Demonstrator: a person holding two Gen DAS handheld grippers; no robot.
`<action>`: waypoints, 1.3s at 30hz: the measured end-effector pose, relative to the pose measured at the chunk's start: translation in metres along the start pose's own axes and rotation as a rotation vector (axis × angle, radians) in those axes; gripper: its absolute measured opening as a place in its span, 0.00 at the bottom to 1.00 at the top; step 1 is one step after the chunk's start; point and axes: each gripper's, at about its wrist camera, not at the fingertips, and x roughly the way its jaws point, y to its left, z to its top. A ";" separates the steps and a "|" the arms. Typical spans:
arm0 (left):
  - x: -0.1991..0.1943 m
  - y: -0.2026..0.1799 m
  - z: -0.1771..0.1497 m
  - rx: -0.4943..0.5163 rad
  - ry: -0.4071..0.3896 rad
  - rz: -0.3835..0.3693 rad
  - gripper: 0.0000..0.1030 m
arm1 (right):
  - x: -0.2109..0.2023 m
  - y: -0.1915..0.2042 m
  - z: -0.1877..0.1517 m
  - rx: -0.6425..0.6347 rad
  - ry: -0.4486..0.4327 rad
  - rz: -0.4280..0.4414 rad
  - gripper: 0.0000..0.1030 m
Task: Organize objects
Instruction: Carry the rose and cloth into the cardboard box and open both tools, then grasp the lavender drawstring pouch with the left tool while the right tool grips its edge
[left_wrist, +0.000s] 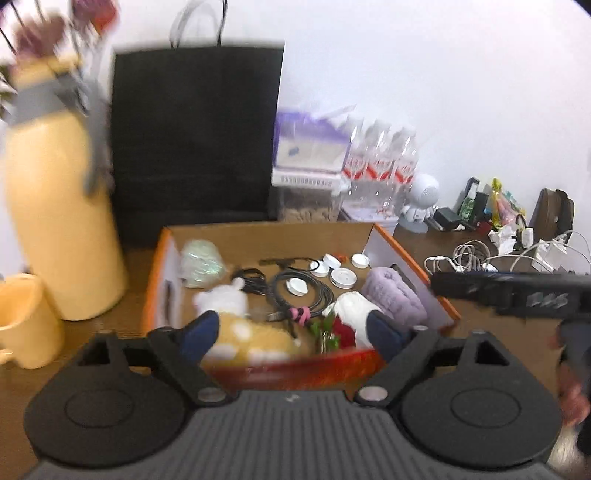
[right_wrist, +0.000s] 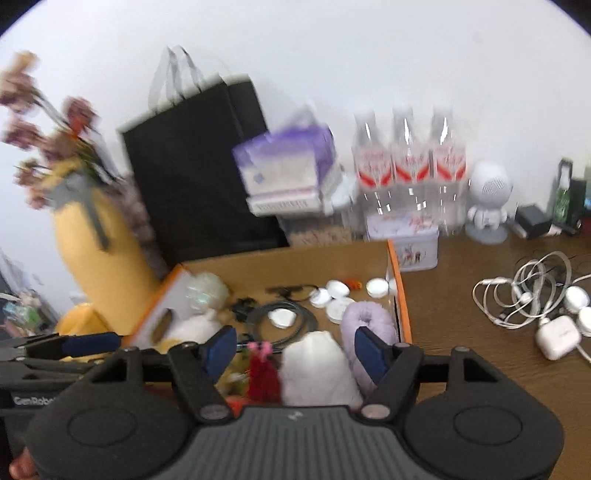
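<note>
Cardboard box (left_wrist: 295, 240) sits on the wooden desk (left_wrist: 498, 332) just ahead of the left gripper (left_wrist: 291, 332), likely as the collecting bin: its spread, empty fingers frame a plush toy (left_wrist: 243, 332) and coiled cable (left_wrist: 303, 291) inside, and this view alone shows the mug (left_wrist: 26, 321). The right wrist view has the right gripper (right_wrist: 295, 352), released too, over the white pouch (right_wrist: 317, 369) and lilac roll (right_wrist: 365, 325), and only it shows clearly the loose white chargers (right_wrist: 554, 336) outside the box, probably still unsorted.

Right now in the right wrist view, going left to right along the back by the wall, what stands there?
Yellow vase → black paper bag → purple tissue pack → three water bottles → white robot figure.
</note>
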 end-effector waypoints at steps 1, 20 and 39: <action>-0.018 -0.002 -0.008 0.006 -0.021 -0.009 0.89 | -0.019 0.003 -0.005 -0.012 -0.023 0.021 0.74; -0.256 -0.051 -0.205 0.108 -0.190 0.023 1.00 | -0.258 0.058 -0.238 -0.286 -0.131 -0.051 0.88; -0.094 -0.025 -0.188 -0.059 0.005 0.031 1.00 | -0.150 0.043 -0.232 -0.136 -0.060 -0.132 0.89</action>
